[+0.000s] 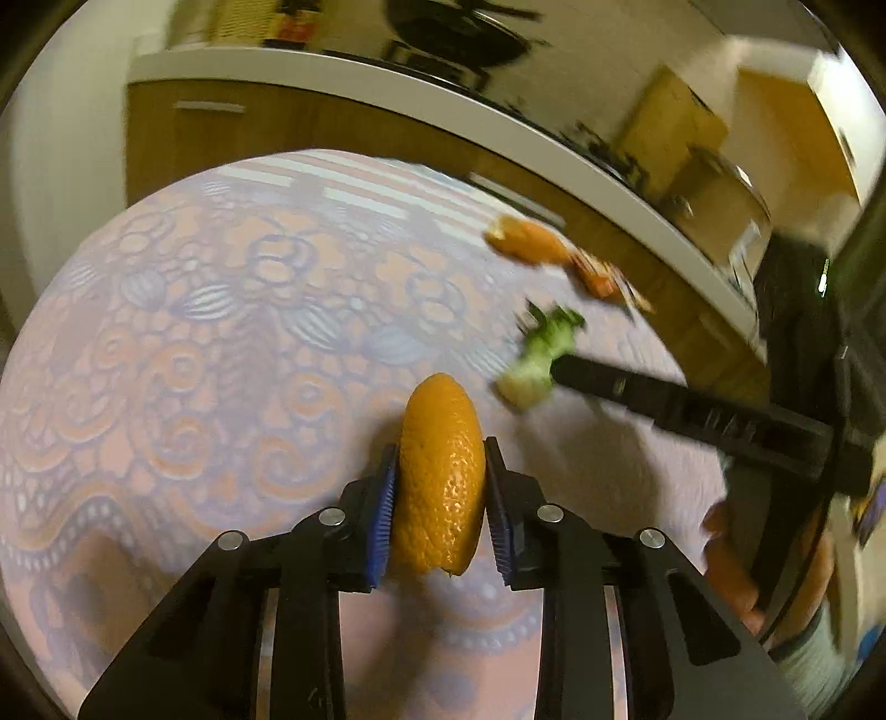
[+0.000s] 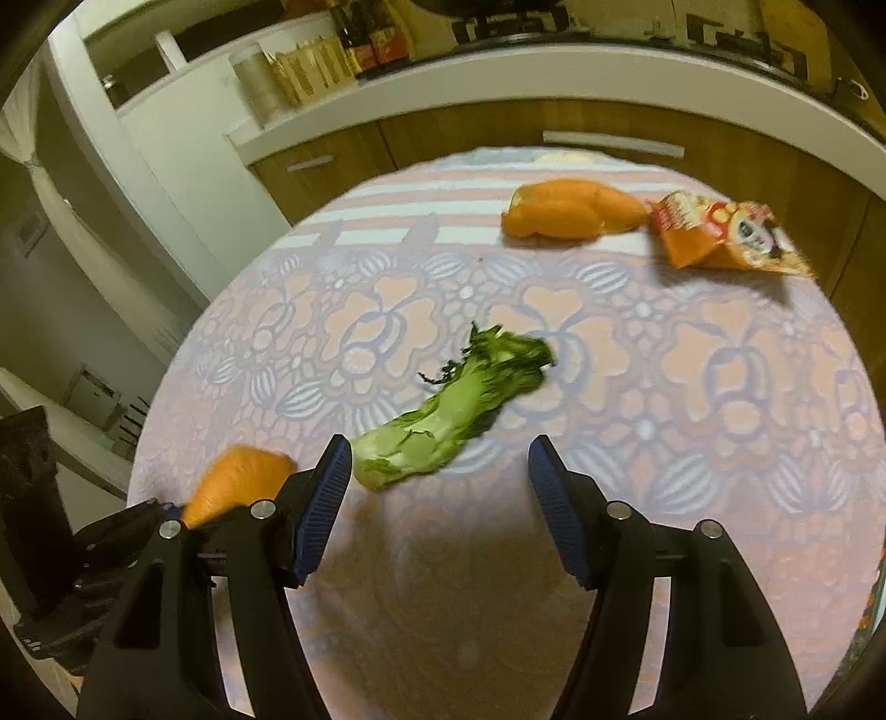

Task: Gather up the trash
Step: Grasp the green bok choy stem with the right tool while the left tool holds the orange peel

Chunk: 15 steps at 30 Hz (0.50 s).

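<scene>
My left gripper (image 1: 440, 451) is shut on a curved piece of orange peel (image 1: 440, 476), its blue pads pressing on both sides just above the tablecloth. The same peel (image 2: 238, 482) shows at the lower left of the right wrist view. A green leafy vegetable scrap (image 2: 454, 410) lies on the cloth. My right gripper (image 2: 440, 448) stands open right at its pale stem end, with nothing held. In the left wrist view one black finger of the right gripper (image 1: 664, 399) reaches the scrap (image 1: 540, 360).
A second orange peel (image 2: 570, 210) and an orange snack wrapper (image 2: 725, 232) lie near the far edge of the round table with its patterned cloth (image 2: 692, 387). Behind runs a white counter (image 2: 554, 72) over wooden cabinets, with bottles (image 2: 371, 39) on it.
</scene>
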Motion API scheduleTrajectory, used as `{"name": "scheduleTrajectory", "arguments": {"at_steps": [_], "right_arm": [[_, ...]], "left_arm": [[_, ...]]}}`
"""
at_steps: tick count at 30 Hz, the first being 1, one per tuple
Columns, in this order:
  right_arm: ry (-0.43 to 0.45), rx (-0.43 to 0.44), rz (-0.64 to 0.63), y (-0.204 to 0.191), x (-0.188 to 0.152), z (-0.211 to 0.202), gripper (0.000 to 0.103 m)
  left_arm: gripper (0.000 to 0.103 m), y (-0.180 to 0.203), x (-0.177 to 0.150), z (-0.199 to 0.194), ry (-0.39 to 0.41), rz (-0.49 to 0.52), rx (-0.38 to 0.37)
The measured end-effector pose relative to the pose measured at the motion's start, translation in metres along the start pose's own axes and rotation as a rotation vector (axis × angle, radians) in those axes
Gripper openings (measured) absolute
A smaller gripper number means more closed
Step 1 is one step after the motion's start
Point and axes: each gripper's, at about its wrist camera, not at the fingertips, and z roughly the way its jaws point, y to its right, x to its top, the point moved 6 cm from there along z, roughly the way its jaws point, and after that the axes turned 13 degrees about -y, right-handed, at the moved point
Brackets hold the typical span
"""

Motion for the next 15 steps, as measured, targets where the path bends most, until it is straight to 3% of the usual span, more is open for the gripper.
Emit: {"name": "scheduleTrajectory", "arguments": {"at_steps": [6, 10, 13, 15], "right_arm": [[-0.01, -0.001, 0.033, -0.012, 0.015, 0.02, 0.068], [0.003, -0.085, 0.036, -0.02, 0.024, 0.027, 0.067], [0.016, -0.213, 0.001, -0.025, 0.024, 0.03, 0.04], [0.017, -0.177, -0.013, -0.026, 0.021, 0.028, 0.033]], "left_arm": [[0.027, -0.008, -0.001, -0.007, 0.027, -0.037, -0.026], [0.027, -0.005, -0.002, -0.013, 0.056, -0.032, 0.005], [0.027, -0.004, -0.003, -0.02, 0.076, -0.037, 0.01], [0.027, 0.002, -0.003, -0.025, 0.085, -0.034, 0.002]]}}
